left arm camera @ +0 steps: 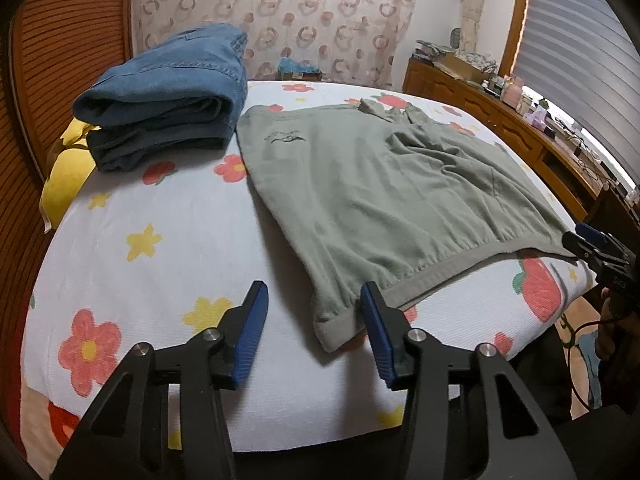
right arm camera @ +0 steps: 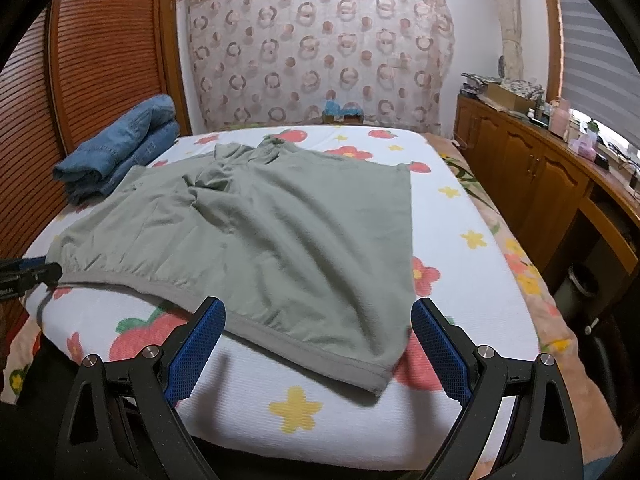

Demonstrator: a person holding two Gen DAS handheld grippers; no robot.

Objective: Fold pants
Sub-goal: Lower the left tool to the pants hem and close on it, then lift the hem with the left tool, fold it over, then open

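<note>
Here the green pants (left arm camera: 372,196) lie flat on the bed (left arm camera: 168,216), waistband running nine to three; the left gripper (left arm camera: 314,312), jaws parted, has a waistband corner at one o'clock, while the right gripper (right arm camera: 316,336) gapes empty around the other.

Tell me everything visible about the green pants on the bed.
The green pants are soft, knit-looking sage shorts with a greyer ribbed waistband facing the cameras and a small dark emblem near one leg hem. They lie spread flat, unfolded, creased around the crotch, on the flowered bedspread, beside folded jeans. The waistband corners sit between open claws.
</note>
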